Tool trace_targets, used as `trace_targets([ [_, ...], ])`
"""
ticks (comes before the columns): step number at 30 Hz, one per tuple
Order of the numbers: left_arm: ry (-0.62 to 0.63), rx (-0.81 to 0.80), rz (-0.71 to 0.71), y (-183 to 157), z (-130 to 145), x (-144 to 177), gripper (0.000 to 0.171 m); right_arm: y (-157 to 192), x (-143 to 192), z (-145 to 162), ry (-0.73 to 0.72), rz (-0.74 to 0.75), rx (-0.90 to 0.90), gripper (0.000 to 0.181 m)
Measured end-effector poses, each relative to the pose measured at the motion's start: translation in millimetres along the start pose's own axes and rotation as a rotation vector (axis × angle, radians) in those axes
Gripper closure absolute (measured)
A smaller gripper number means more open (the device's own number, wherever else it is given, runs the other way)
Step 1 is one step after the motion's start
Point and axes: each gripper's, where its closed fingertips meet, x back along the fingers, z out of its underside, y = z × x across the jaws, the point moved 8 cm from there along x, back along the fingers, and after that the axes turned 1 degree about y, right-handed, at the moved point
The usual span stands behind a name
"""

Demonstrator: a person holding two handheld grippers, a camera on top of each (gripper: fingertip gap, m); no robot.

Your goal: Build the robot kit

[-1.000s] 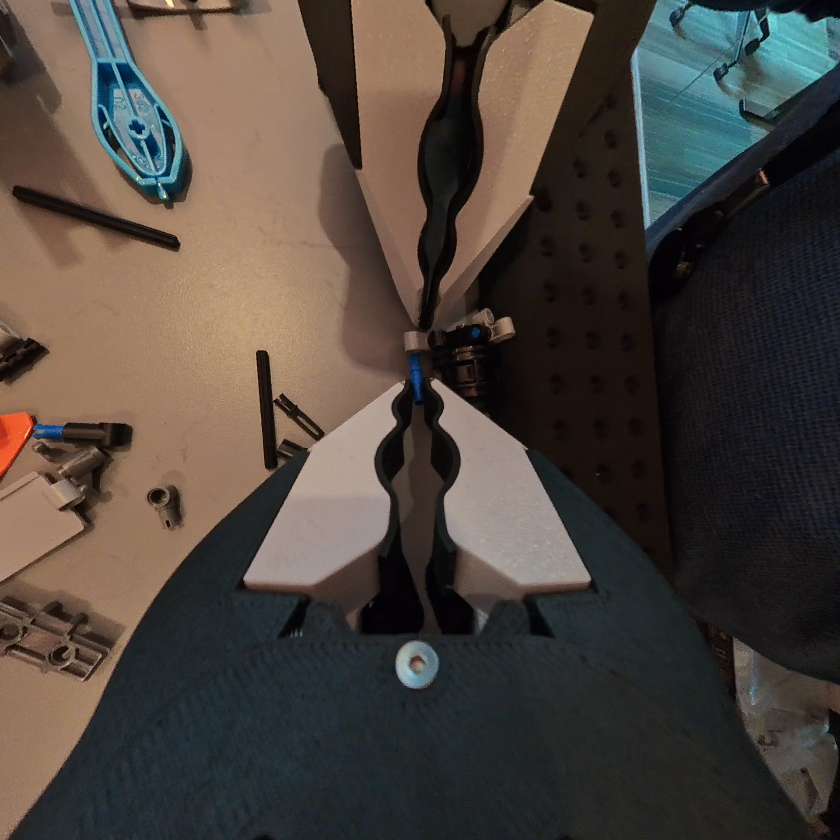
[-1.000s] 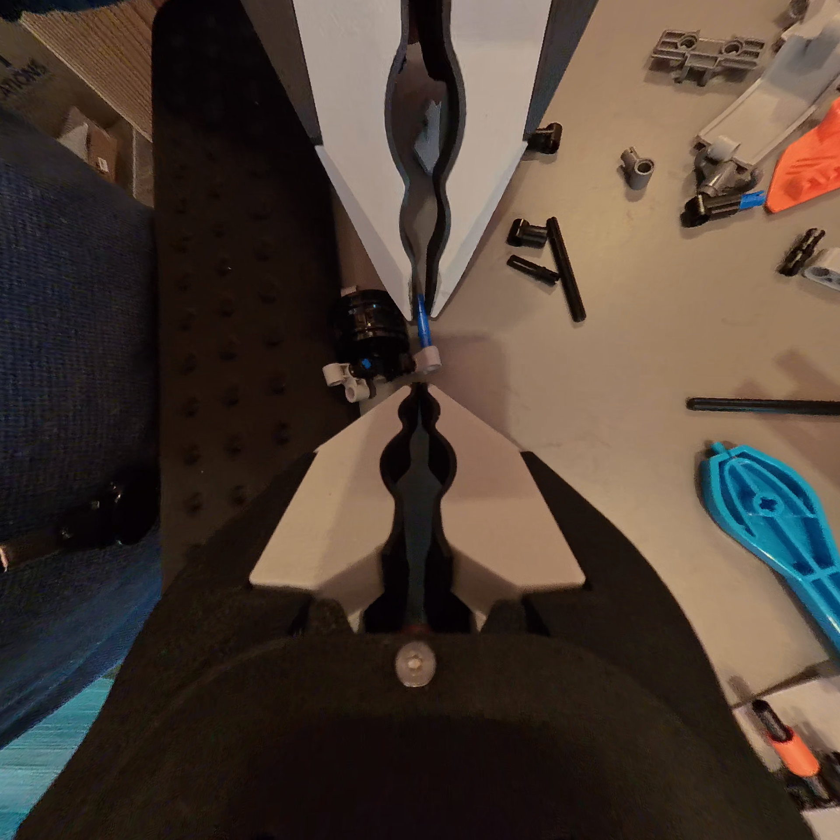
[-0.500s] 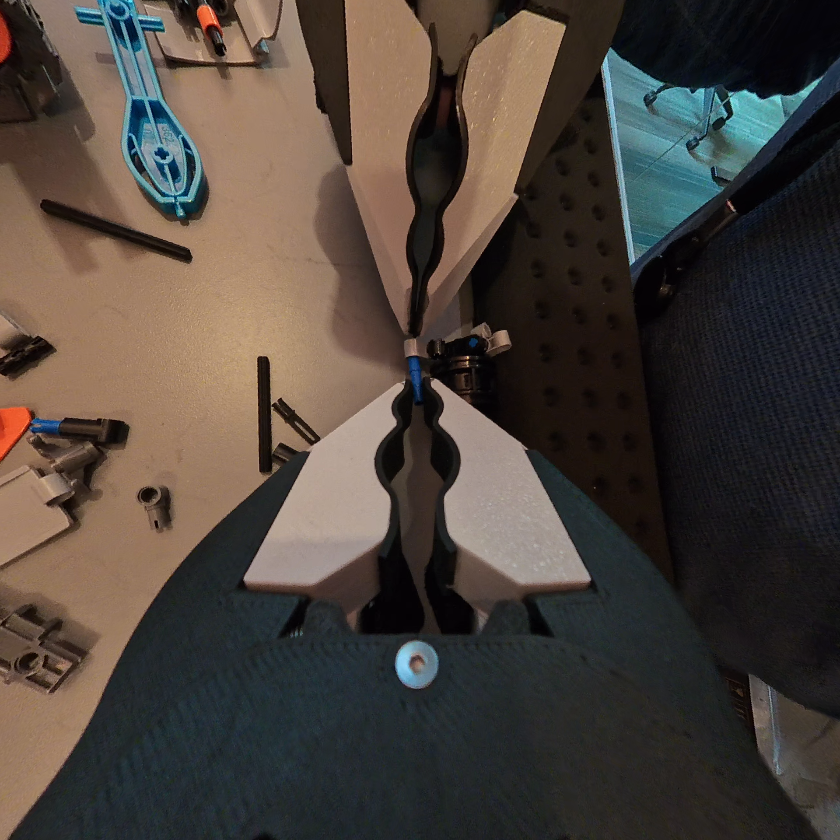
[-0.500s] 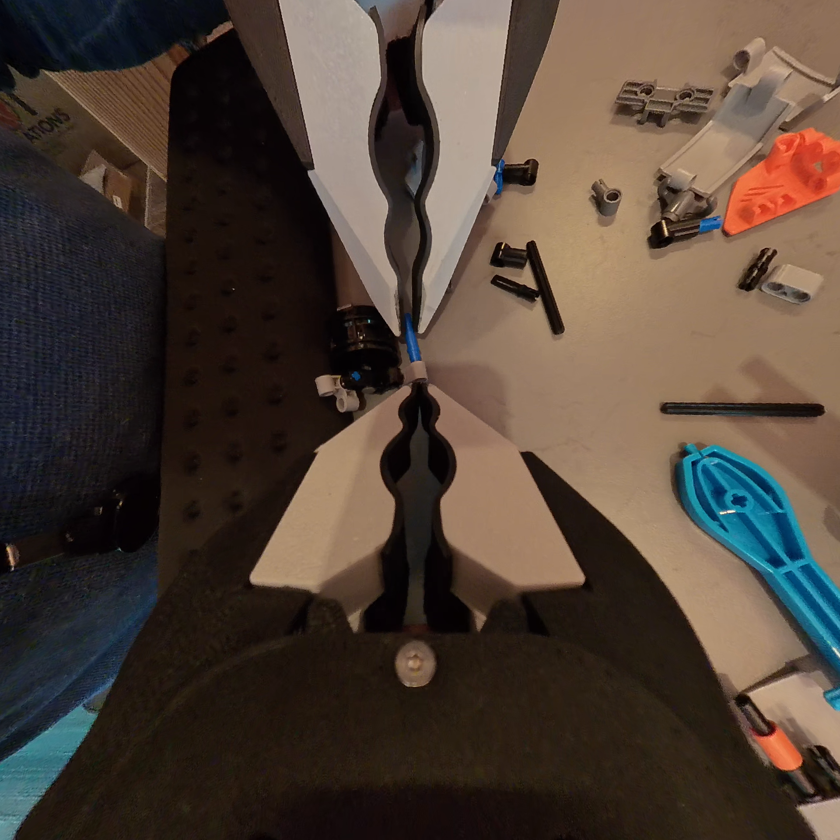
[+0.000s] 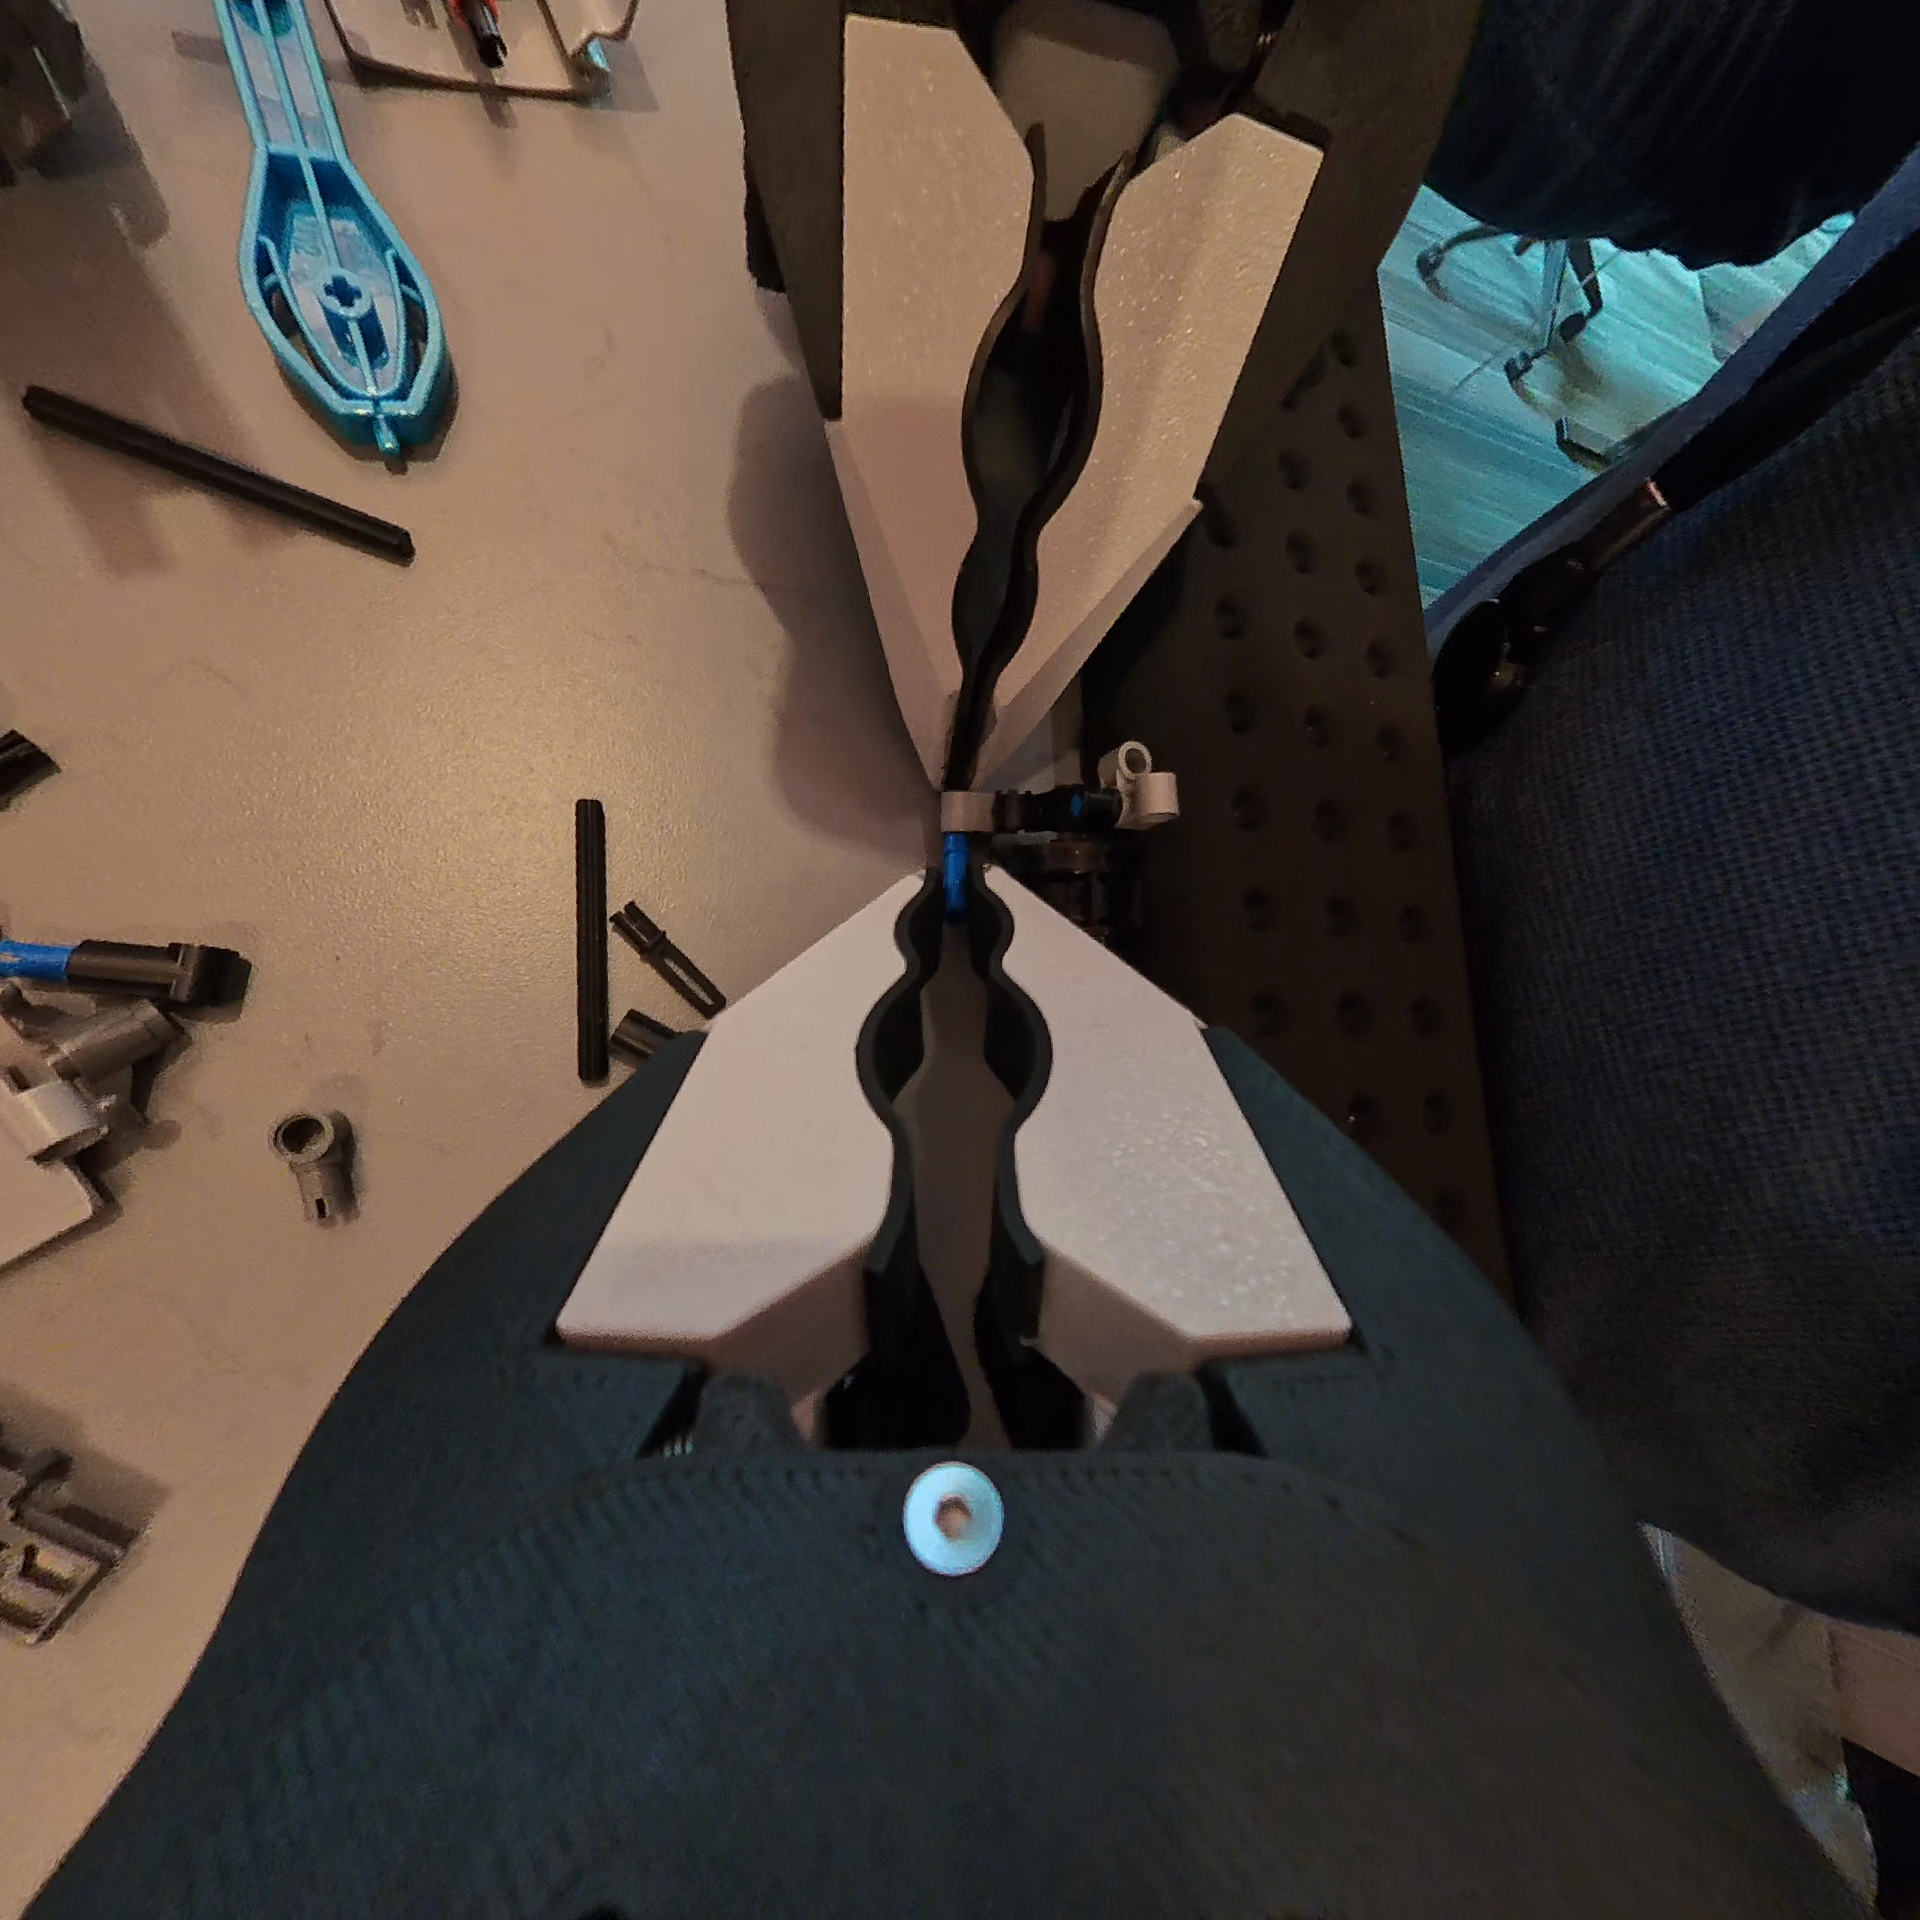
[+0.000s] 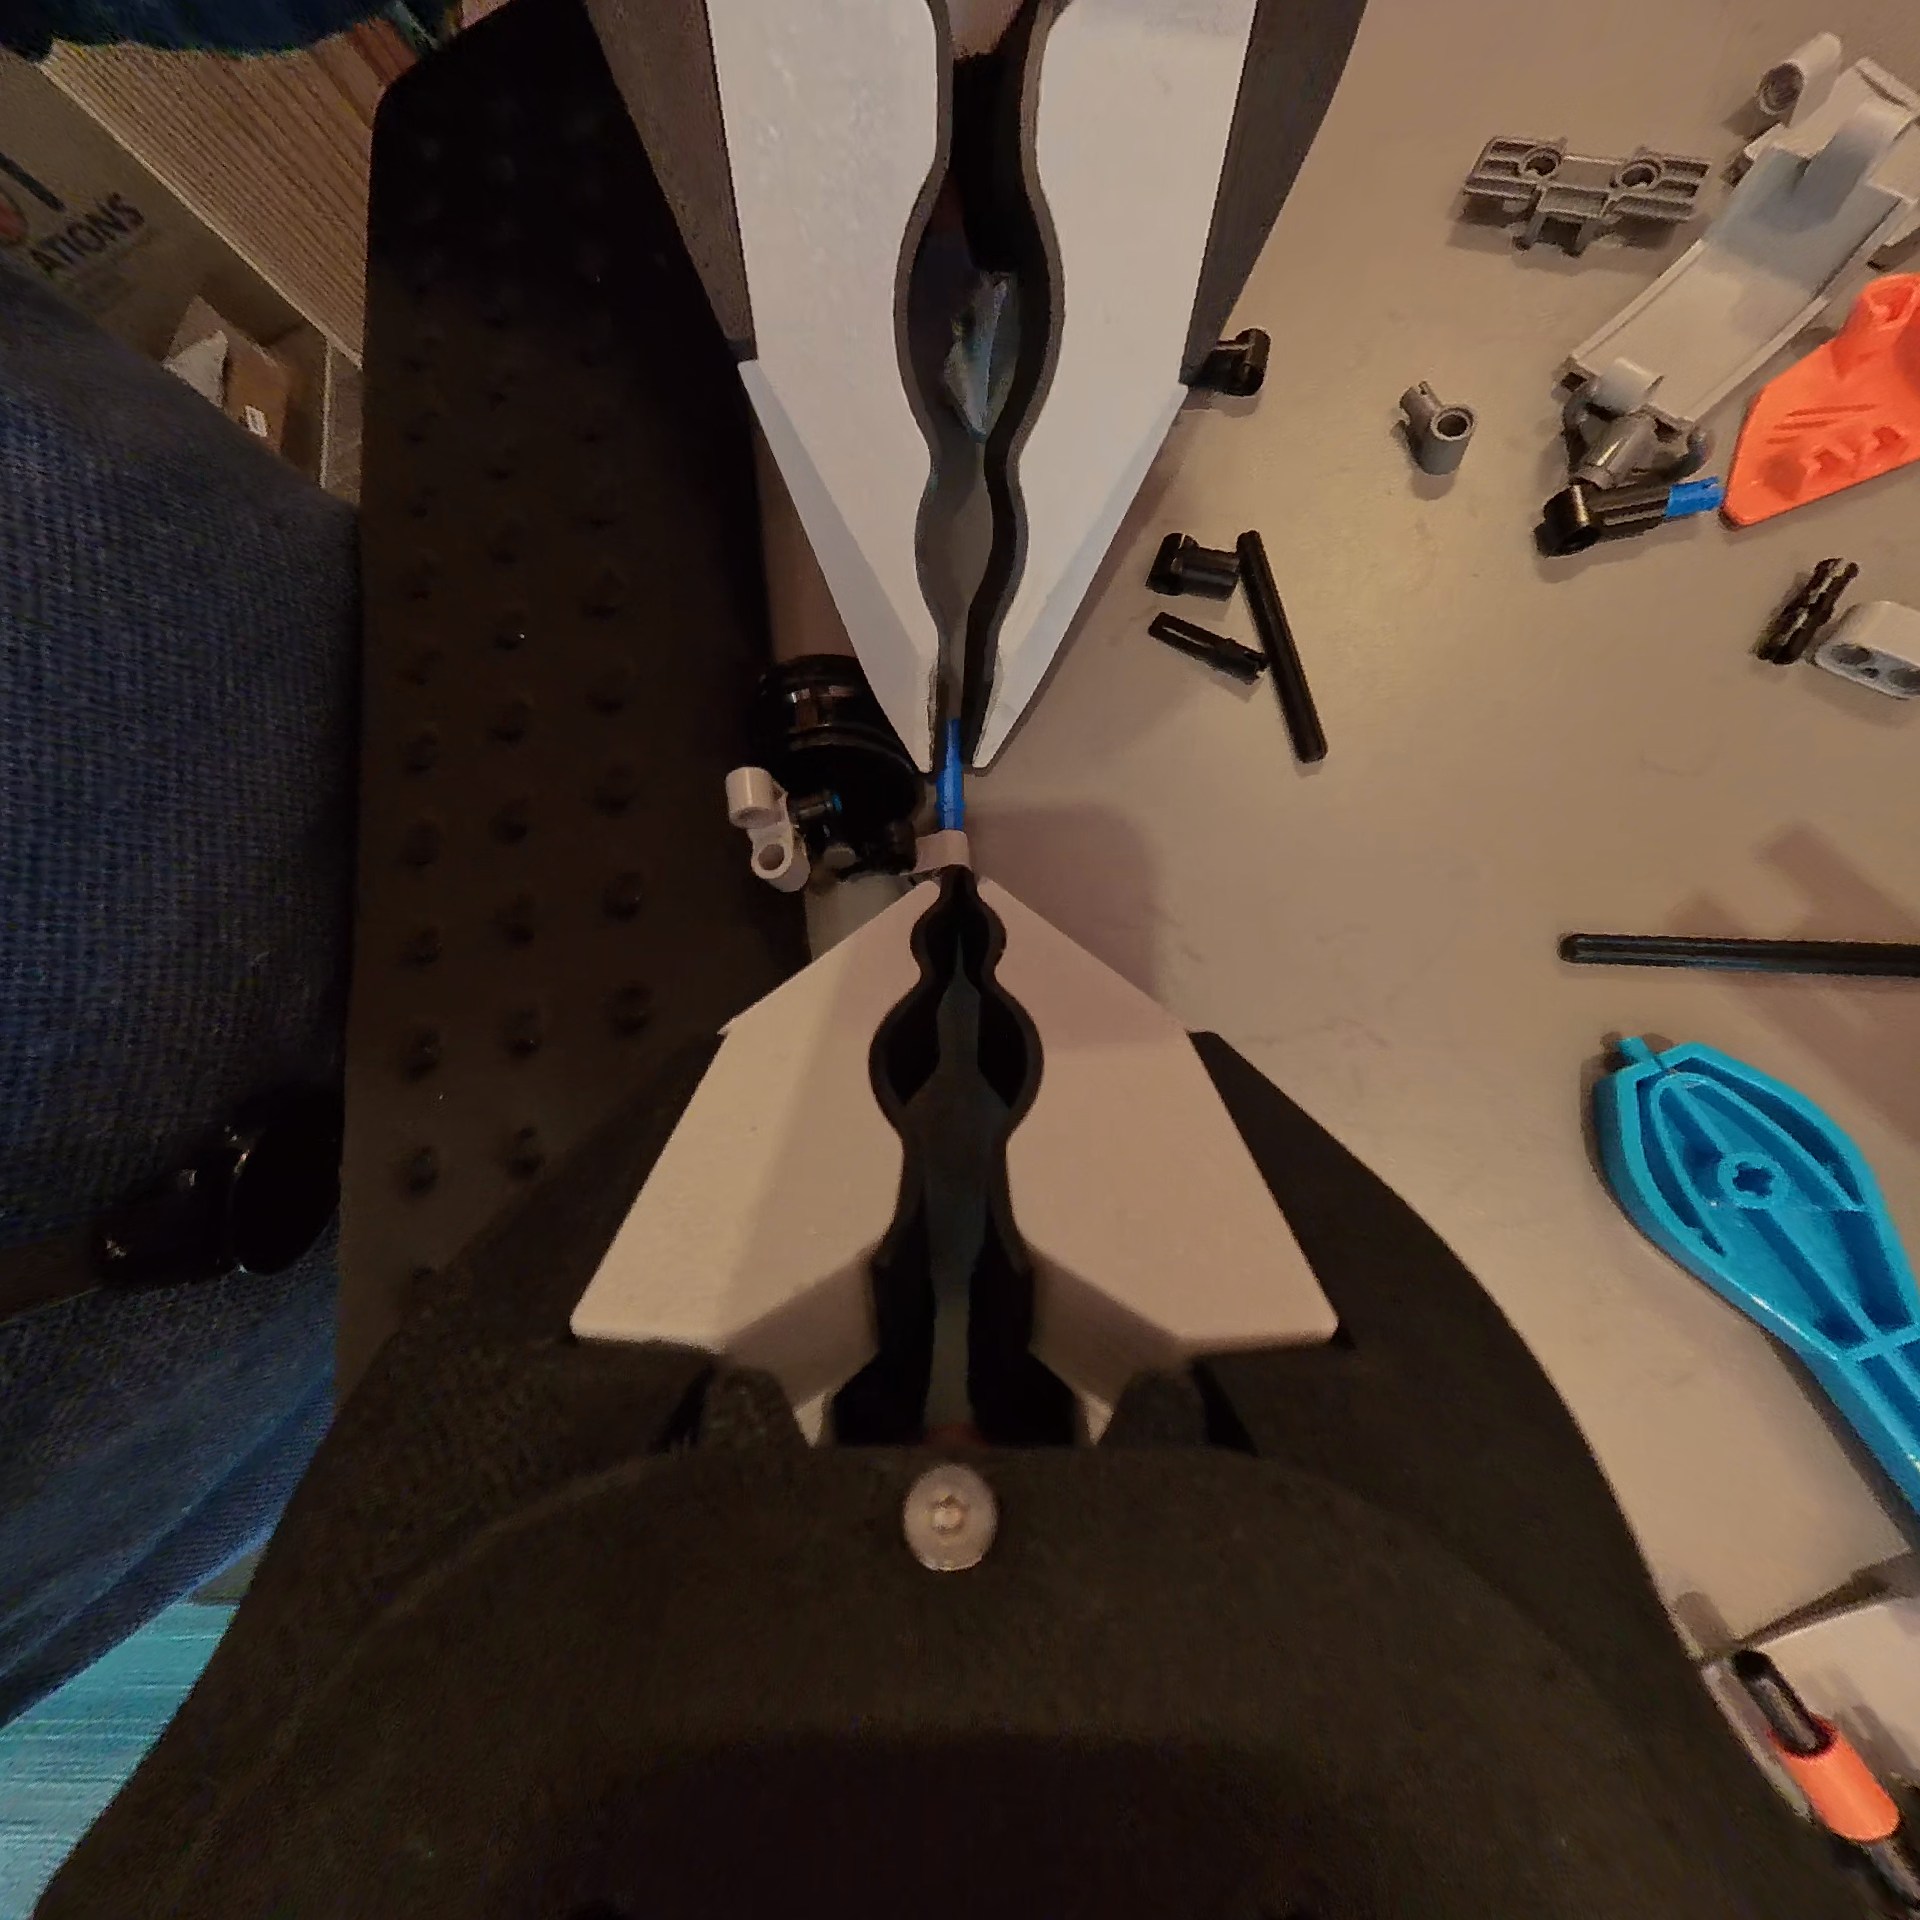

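Jaws of the left gripper [image 5: 956, 902] are pinched on a small blue pin [image 5: 954, 875], whose far end sits in a light grey connector [image 5: 966, 810]. That connector is clamped in the closed tips of the right gripper [image 6: 951, 881], so the two grippers meet nose to nose over the pin. In the right wrist view the same blue pin [image 6: 948, 790] runs from the grey connector [image 6: 943, 852] up into the opposite tips.

Taking the pin as landmark: attached to the connector on the side toward the black perforated board [image 5: 1309, 831] is a short black-and-blue piece ending in a white joint [image 5: 1143, 792], with a black cylindrical part [image 6: 831, 727] lying just under it at the board's edge. On the other side of the pin, on the grey table [image 5: 520, 675], lie a short black axle [image 5: 590, 935] and two small black pins close beside it. Farther that way are a small grey connector [image 5: 314, 1148], a long black rod [image 5: 213, 473], a turquoise paddle-shaped part [image 5: 338, 301], an orange panel [image 6: 1829, 426] and a grey curved panel [image 6: 1745, 270]. Beyond the board, dark blue fabric [image 5: 1704, 1039] fills the frame edge.
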Motion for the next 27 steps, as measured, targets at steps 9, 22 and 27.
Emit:
trace_targets([
  [9, 0.049, 0.002, 0.037, 5.9, 3.6, -1.1, 0.169, -0.3, 0.6, 0.4, -0.006, 0.011, 0.016, 0.181],
  [22, -0.072, -0.038, -0.093, -5.7, 0.8, -1.3, 0.170, -9.6, 15.3, 3.8, -0.083, -0.082, -0.147, 0.172],
  [27, -0.106, -0.031, -0.105, -9.5, 1.5, 0.5, 0.170, -9.5, 7.6, -1.5, -0.070, -0.142, -0.165, 0.166],
])
